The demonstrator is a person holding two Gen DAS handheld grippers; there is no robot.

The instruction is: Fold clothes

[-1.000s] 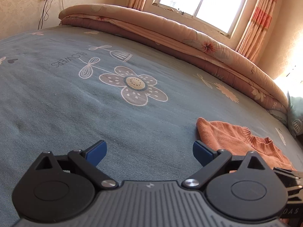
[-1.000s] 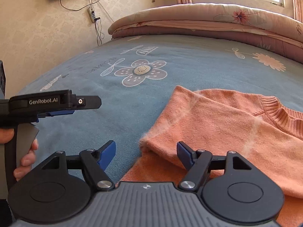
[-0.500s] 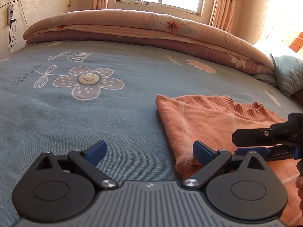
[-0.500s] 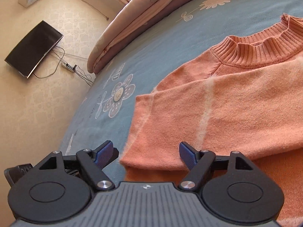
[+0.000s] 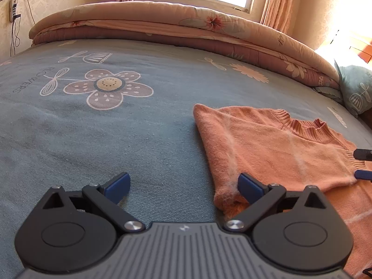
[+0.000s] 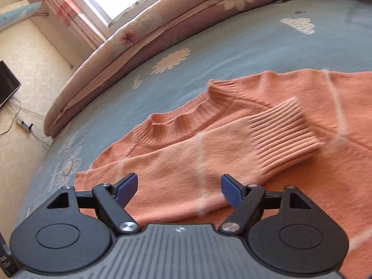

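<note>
Right tongs now over orange sweater, jaws newly wider, empty.

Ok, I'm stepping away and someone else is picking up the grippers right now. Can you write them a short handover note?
Left gripper: open, holding nothing, over the blue bedsheet beside the sweater's folded edge.
Right gripper: open, jaws have just been opening, nothing gripped, above the sleeve.
Orange sweater: flat on the bed, collar toward the rolled quilt.
Done: one sleeve folded across the chest.
Left: the remaining folds.
</note>
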